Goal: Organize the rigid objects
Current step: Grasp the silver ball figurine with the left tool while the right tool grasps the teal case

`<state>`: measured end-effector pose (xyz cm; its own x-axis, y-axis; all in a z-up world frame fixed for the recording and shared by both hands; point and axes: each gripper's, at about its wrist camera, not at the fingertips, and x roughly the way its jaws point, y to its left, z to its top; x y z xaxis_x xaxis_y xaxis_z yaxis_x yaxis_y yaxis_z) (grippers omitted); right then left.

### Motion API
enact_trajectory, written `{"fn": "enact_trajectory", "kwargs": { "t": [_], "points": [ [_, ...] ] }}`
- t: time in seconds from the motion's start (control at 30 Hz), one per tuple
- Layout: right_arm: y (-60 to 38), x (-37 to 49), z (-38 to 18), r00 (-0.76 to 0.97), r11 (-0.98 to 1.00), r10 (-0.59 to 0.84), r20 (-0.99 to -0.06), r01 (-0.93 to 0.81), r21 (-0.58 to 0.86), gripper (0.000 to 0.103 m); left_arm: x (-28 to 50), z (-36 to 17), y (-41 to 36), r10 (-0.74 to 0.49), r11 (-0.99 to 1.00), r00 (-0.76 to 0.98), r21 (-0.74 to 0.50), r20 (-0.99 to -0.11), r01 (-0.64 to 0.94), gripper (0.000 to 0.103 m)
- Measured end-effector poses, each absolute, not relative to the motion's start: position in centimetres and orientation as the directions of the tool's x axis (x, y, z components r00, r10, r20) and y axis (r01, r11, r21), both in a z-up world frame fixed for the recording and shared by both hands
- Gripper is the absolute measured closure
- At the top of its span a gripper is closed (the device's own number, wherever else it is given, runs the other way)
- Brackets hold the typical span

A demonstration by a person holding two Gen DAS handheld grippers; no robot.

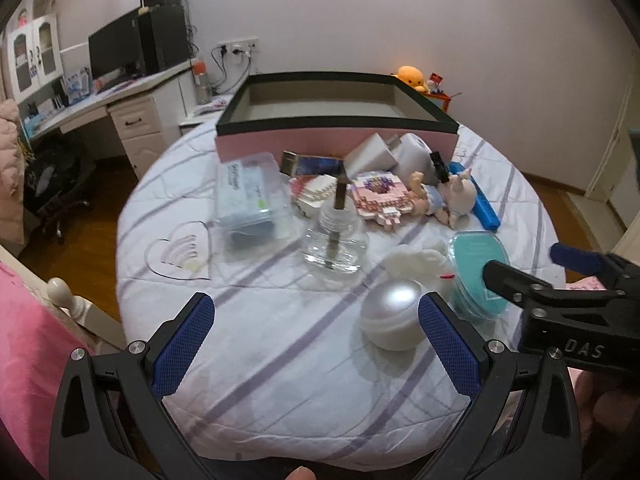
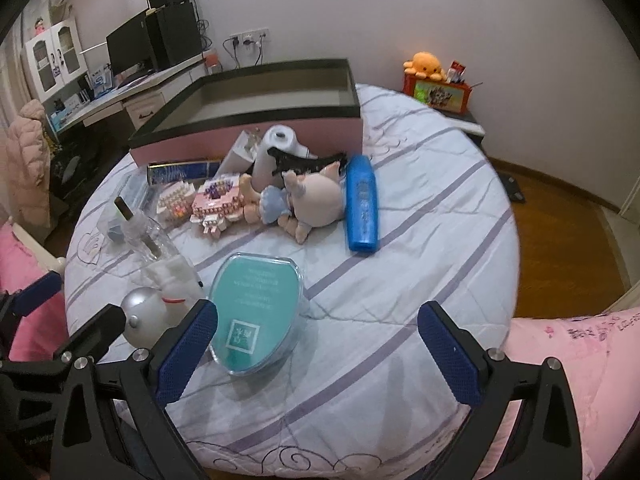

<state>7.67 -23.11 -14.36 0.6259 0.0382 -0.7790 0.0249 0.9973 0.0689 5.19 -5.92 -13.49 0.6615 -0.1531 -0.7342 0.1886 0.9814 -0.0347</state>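
A pink box with a black rim [image 1: 336, 136] [image 2: 248, 136] stands open and empty at the far side of the bed. Loose objects lie before it: a clear plastic case [image 1: 252, 200], a glass bottle [image 1: 335, 240] [image 2: 146, 236], a silver ball [image 1: 394, 314] [image 2: 143, 314], a teal case [image 1: 478, 276] [image 2: 256, 312], a blue case [image 2: 362, 208] [image 1: 482, 204], a doll [image 2: 308, 200] [image 1: 440, 196], and a pink block model [image 1: 380, 196] [image 2: 216, 204]. My left gripper [image 1: 316, 344] is open and empty, the ball just by its right finger. My right gripper [image 2: 318, 354] is open and empty, near the teal case.
The bed has a white quilt with purple stripes [image 1: 280, 360] [image 2: 420, 240]. A desk with a monitor [image 1: 116, 52] stands at the back left. A red box with an orange plush toy [image 2: 436, 84] stands at the back right. Pink bedding [image 2: 580, 360] lies at the right.
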Motion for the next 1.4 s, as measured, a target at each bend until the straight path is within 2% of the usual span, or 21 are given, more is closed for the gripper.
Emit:
{"fn": "enact_trajectory", "kwargs": {
  "t": [0.07, 0.13, 0.47, 0.67, 0.83, 0.97, 1.1, 1.2, 1.23, 1.27, 1.37, 1.4],
  "points": [
    [-23.3, 8.1, -14.7, 0.619, 0.996, 0.064, -0.783, 0.005, 0.086, 0.002, 5.3, -13.6, -6.0, -0.178, 0.978, 0.654, -0.056, -0.736, 0.203, 0.000],
    [-23.2, 8.7, -15.1, 0.611, 0.995, 0.091, -0.786, -0.021, 0.098, 0.007, 5.5, -13.8, -6.3, -0.191, 0.975, 0.643, -0.068, -0.742, 0.211, 0.000],
    [-23.4, 10.7, -16.3, 0.571, 0.970, 0.244, -0.784, -0.139, 0.200, 0.009, 6.4, -14.6, -6.7, -0.244, 0.963, 0.604, -0.115, -0.759, 0.244, 0.000],
    [-24.4, 10.3, -15.9, 0.567, 0.967, 0.256, -0.783, -0.154, 0.205, 0.011, 6.9, -14.5, -8.0, -0.276, 0.948, 0.603, -0.108, -0.748, 0.299, 0.000],
    [-25.1, 11.5, -16.7, 0.534, 0.942, 0.334, -0.776, -0.165, 0.292, 0.012, 8.2, -15.2, -7.6, -0.365, 0.922, 0.566, -0.201, -0.739, 0.332, 0.000],
    [-26.6, 10.7, -16.5, 0.541, 0.939, 0.338, -0.770, -0.141, 0.313, 0.012, 8.5, -16.6, -8.2, -0.305, 0.928, 0.546, -0.114, -0.780, 0.356, 0.001],
    [-26.2, 10.3, -16.2, 0.549, 0.947, 0.315, -0.774, -0.131, 0.293, 0.012, 8.7, -17.2, -9.4, -0.262, 0.931, 0.566, -0.050, -0.782, 0.361, 0.001],
    [-25.1, 10.6, -16.1, 0.548, 0.952, 0.301, -0.781, -0.134, 0.273, 0.012, 9.0, -17.3, -10.3, -0.250, 0.931, 0.566, -0.035, -0.786, 0.364, 0.014],
    [-24.6, 10.7, -16.2, 0.546, 0.954, 0.297, -0.783, -0.132, 0.270, 0.012, 9.1, -17.3, -10.4, -0.251, 0.932, 0.568, -0.038, -0.784, 0.359, 0.020],
    [-24.2, 10.8, -16.2, 0.545, 0.956, 0.291, -0.786, -0.128, 0.264, 0.012, 9.1, -17.2, -10.3, -0.257, 0.932, 0.573, -0.043, -0.778, 0.360, 0.031],
    [-23.3, 10.8, -16.4, 0.544, 0.957, 0.286, -0.789, -0.123, 0.262, 0.018, 9.1, -16.9, -9.8, -0.265, 0.934, 0.583, -0.055, -0.768, 0.352, 0.054],
    [-23.2, 10.7, -16.5, 0.546, 0.958, 0.284, -0.789, -0.119, 0.262, 0.023, 9.2, -16.9, -9.4, -0.274, 0.933, 0.582, -0.066, -0.765, 0.353, 0.054]
  ]
}}
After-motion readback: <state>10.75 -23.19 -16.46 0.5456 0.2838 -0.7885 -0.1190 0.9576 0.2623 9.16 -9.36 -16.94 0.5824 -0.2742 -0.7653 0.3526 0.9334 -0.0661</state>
